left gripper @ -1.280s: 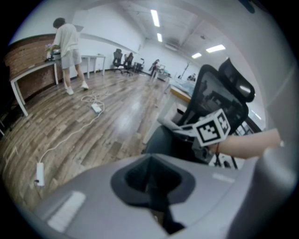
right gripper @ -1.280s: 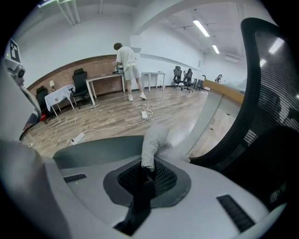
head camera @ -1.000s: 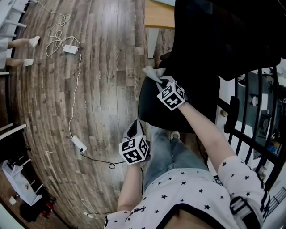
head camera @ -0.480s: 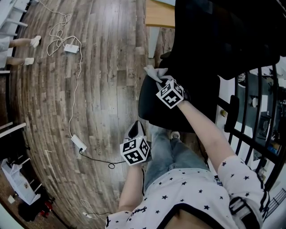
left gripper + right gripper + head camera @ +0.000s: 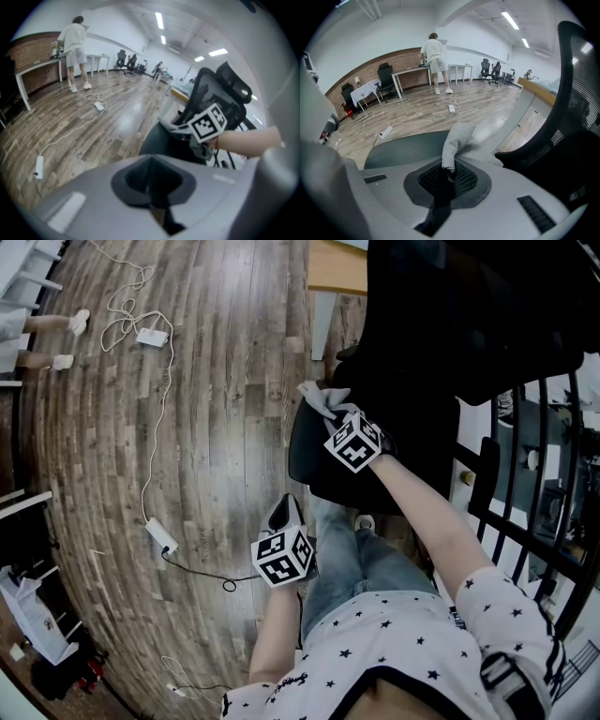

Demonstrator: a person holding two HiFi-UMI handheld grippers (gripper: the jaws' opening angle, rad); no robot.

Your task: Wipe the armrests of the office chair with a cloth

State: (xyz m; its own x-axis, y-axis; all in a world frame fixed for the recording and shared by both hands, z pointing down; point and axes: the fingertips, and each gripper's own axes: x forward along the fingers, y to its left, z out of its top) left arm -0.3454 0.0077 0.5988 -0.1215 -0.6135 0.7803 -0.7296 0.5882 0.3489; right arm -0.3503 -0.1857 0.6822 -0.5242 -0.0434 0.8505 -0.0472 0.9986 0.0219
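The right hand-held gripper (image 5: 332, 413) is clenched on a grey cloth (image 5: 317, 397), which pokes out of its jaws toward 10 o'clock in the head view, above the front rim of the black office chair (image 5: 450, 324). In the right gripper view the cloth (image 5: 457, 138) stands up limp from the pinched jaws over the dark seat (image 5: 405, 147), with a black part of the chair at 3 o'clock that may be an armrest; whether the cloth touches it I cannot tell. The left hand-held gripper (image 5: 281, 514) hangs at 7 o'clock of the right one, well apart from the chair, its jaws closed together on nothing. As I judge it, the cloth is in hand and brought to the chair but not plainly pressed on an armrest. No wiped armrest shows, so both may remain to be done.
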